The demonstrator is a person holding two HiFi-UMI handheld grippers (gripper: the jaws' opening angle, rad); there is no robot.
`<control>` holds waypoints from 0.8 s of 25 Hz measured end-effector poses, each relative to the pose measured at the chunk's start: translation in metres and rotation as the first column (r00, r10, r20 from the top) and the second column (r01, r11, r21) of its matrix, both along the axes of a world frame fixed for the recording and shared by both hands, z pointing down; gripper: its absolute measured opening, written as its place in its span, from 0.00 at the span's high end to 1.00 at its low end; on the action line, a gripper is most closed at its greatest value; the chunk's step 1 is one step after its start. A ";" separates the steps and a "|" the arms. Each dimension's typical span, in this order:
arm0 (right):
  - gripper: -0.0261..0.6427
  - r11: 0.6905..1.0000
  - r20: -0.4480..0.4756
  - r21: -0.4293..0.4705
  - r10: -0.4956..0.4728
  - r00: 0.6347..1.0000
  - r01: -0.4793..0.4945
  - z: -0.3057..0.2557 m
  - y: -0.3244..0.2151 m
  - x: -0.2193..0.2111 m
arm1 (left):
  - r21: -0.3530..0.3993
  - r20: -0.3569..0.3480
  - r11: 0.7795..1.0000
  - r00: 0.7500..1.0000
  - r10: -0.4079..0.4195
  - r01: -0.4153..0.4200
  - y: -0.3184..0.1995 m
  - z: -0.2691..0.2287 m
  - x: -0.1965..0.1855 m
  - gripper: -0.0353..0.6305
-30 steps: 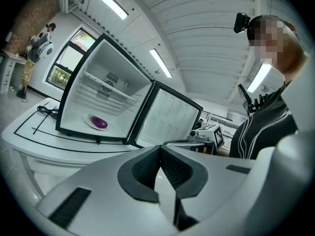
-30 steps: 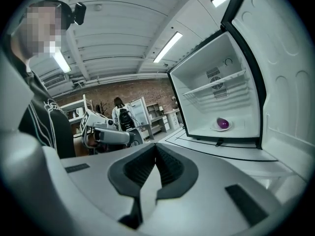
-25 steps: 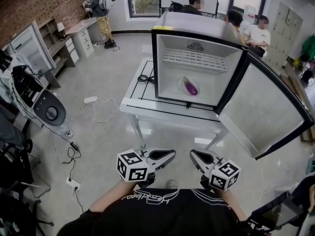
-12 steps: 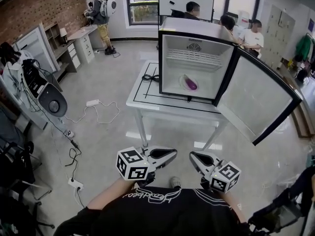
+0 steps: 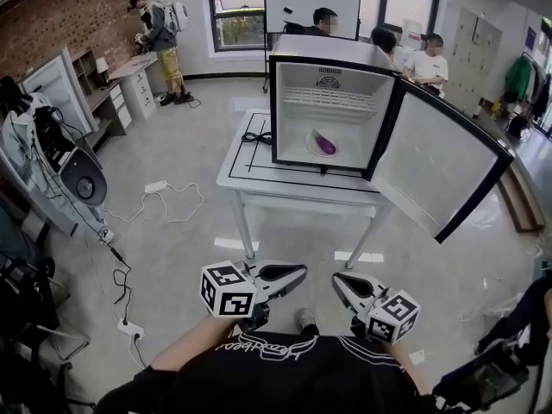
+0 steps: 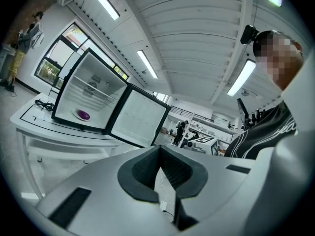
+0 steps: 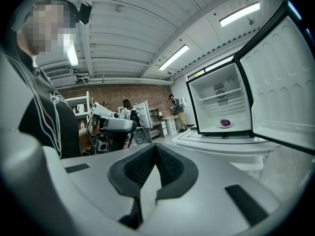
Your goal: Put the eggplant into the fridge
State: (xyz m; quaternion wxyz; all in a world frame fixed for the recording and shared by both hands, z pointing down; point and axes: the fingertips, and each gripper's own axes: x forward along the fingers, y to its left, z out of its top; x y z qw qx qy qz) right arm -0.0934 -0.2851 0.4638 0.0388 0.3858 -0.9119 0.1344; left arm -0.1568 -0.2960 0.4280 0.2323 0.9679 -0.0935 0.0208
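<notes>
The purple eggplant (image 5: 325, 145) lies on a white plate inside the small fridge (image 5: 332, 67), which stands on a white table (image 5: 246, 175) with its door (image 5: 435, 175) swung open to the right. Both grippers are held low, close to the person's body and far from the fridge. The left gripper (image 5: 300, 270) is shut and empty, and so is the right gripper (image 5: 337, 276). The left gripper view shows the eggplant (image 6: 84, 115) small and far off behind the closed left gripper (image 6: 158, 150). In the right gripper view the eggplant (image 7: 225, 123) is also distant beyond the right gripper (image 7: 155, 147).
A black cable (image 5: 256, 137) lies on the table left of the fridge. White cords and a power strip (image 5: 155, 188) trail over the floor at the left, beside equipment (image 5: 73, 175). Several people stand or sit at the back of the room.
The view has drawn back from the fridge, which now looks smaller and farther away. Both grippers stay shut near the body, and the eggplant has not moved.
</notes>
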 end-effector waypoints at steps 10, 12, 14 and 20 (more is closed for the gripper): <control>0.95 1.000 0.028 -0.022 0.003 1.000 -0.002 0.000 0.003 -0.005 | -0.007 -0.020 1.000 1.000 0.018 -0.018 0.006 -0.005 -0.005 0.94; 0.95 1.000 0.035 -0.020 0.004 0.999 -0.003 0.002 0.000 -0.004 | -0.009 -0.016 1.000 1.000 0.018 -0.018 0.004 -0.004 -0.006 0.94; 0.95 1.000 0.036 -0.025 -0.001 0.999 0.002 0.003 0.000 -0.005 | -0.014 -0.017 1.000 1.000 0.017 -0.017 0.004 -0.004 -0.006 0.93; 0.95 0.999 0.026 -0.051 0.000 1.000 0.001 0.001 -0.002 -0.011 | 0.005 -0.006 1.000 1.000 0.007 -0.007 0.002 -0.001 -0.010 0.94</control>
